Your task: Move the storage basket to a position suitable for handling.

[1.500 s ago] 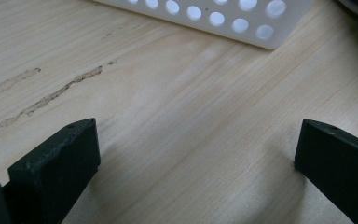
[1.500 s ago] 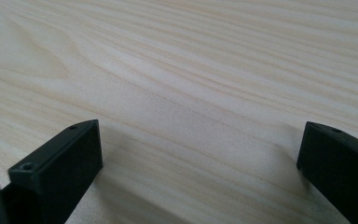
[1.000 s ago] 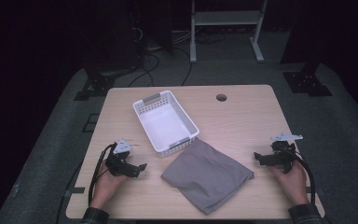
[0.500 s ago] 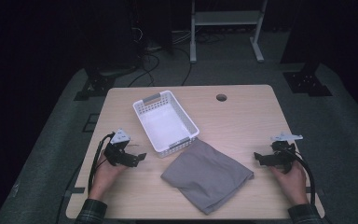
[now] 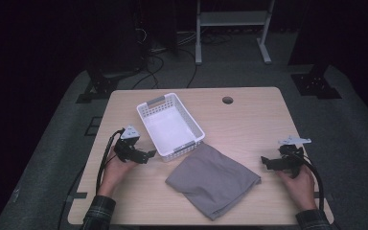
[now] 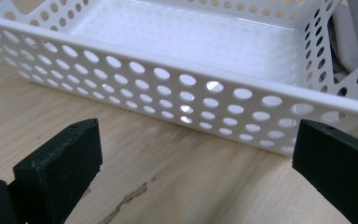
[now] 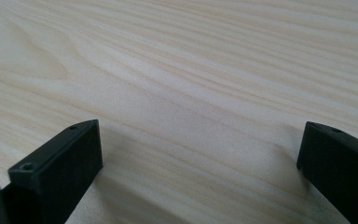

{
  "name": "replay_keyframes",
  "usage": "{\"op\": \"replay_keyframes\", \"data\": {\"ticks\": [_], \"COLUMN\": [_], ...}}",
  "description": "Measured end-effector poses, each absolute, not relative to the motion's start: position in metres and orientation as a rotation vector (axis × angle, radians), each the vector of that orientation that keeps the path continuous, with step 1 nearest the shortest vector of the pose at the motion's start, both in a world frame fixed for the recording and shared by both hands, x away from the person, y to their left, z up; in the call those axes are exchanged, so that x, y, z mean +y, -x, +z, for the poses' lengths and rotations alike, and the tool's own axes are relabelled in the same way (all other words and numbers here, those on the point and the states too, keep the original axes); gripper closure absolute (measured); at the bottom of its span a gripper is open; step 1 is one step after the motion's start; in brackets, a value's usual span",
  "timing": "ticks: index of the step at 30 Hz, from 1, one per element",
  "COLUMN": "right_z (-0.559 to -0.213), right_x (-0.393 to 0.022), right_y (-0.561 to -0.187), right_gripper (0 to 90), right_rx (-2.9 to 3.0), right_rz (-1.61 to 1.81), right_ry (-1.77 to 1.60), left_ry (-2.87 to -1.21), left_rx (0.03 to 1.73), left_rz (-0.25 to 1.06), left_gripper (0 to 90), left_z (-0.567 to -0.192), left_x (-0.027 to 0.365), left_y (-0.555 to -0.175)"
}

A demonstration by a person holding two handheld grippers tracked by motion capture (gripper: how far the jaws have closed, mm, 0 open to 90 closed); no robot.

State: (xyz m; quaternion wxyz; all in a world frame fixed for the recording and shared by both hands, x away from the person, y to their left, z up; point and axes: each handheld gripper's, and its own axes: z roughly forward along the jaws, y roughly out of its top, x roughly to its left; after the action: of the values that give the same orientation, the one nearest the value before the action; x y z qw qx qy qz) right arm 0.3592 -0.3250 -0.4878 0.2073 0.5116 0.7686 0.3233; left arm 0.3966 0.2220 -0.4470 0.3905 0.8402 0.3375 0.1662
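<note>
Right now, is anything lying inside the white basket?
No. In the high view the white basket shows a bare floor, and the grey cloth lies on the table beside it.

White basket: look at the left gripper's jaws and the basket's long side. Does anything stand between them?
Nothing visible does. The left gripper, jaws wide open, faces the white basket's perforated wall across bare table. The grey cloth lies off to one side.
</note>
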Motion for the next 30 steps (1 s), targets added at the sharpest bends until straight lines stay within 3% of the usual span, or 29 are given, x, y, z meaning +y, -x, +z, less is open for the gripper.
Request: {"op": "replay_keyframes", "data": {"ticks": [30], "right_z": [-0.488], "right_x": [-0.325], "right_y": [-0.359], "right_gripper": [0.0], "right_rx": [2.139], "right_rz": [0.900], "right_ry": [-1.428], "left_ry": [-2.158], "left_rx": [0.787], "left_rz": [0.381], "left_gripper": [0.7], "left_z": [-0.453], "left_x": [0.165], "left_y": [-0.429]}}
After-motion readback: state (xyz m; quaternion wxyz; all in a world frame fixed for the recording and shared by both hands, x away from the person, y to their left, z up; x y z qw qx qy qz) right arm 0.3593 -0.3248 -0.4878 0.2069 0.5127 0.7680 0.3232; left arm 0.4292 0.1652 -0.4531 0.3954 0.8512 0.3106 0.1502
